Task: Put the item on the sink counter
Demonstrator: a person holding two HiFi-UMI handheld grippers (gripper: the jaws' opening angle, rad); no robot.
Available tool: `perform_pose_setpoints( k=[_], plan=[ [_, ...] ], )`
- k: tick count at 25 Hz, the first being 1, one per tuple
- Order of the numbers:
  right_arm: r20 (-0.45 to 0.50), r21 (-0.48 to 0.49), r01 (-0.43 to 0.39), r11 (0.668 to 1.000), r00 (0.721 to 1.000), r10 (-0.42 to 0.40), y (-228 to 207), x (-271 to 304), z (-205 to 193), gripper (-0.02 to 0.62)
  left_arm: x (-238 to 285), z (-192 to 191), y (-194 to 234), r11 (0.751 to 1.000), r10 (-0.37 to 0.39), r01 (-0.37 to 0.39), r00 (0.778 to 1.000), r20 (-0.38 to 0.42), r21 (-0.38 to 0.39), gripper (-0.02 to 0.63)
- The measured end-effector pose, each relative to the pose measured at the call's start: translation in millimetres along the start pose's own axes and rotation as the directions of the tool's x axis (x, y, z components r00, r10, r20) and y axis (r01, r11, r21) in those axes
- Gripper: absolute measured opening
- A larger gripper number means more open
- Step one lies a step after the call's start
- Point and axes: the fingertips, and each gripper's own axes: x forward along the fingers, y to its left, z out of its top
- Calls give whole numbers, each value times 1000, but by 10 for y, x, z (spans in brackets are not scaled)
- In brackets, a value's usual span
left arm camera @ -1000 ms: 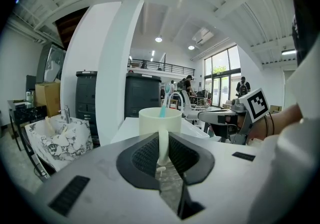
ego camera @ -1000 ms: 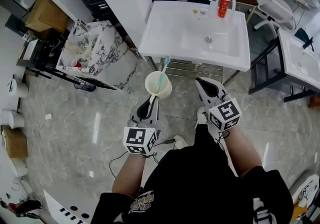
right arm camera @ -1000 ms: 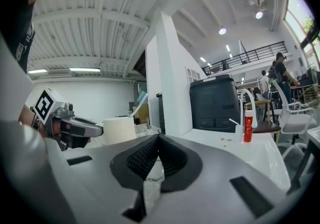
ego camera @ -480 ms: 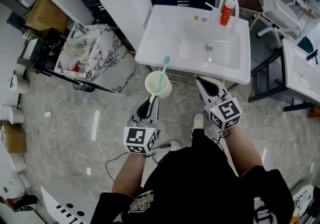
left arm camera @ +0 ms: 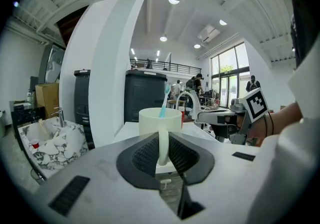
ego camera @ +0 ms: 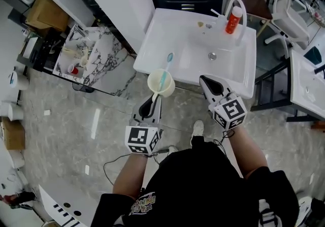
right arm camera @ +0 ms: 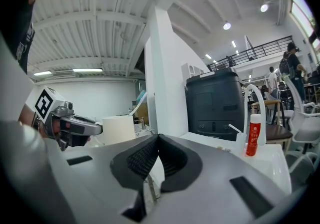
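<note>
left tongs [ego camera: 155,100]: closed on the handle of a cream cup [ego camera: 161,83]; the left gripper view shows the handle pinched between the two ribbed pads [left arm camera: 176,155].
cup: upright, held in the air at the near-left edge of the white sink [ego camera: 152,43], not resting on it.
toothbrush [ego camera: 166,66]: blue, stands in the cup, head leaning toward the sink.
right tongs [ego camera: 207,81]: tips drawn together, nothing between them; held at the sink's near edge, right of the cup.
sink worktop: red bottle [ego camera: 231,20] stands at the far-right corner, beside the curved white tap [ego camera: 238,5].
</note>
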Motion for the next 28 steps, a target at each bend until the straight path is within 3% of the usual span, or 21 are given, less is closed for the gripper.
perform_pose_setpoints(
  k=[19, 28],
  plan=[
    [19, -5, -99, 995, 995, 99, -738, 241, 175, 54, 718, 219, -113, 994, 108, -108, 994, 5, -33, 44],
    [29, 19, -93, 996, 995, 92, -956, 214, 169, 54, 985, 241, -165, 993, 107, -108, 994, -18, -52, 44]
  ],
)
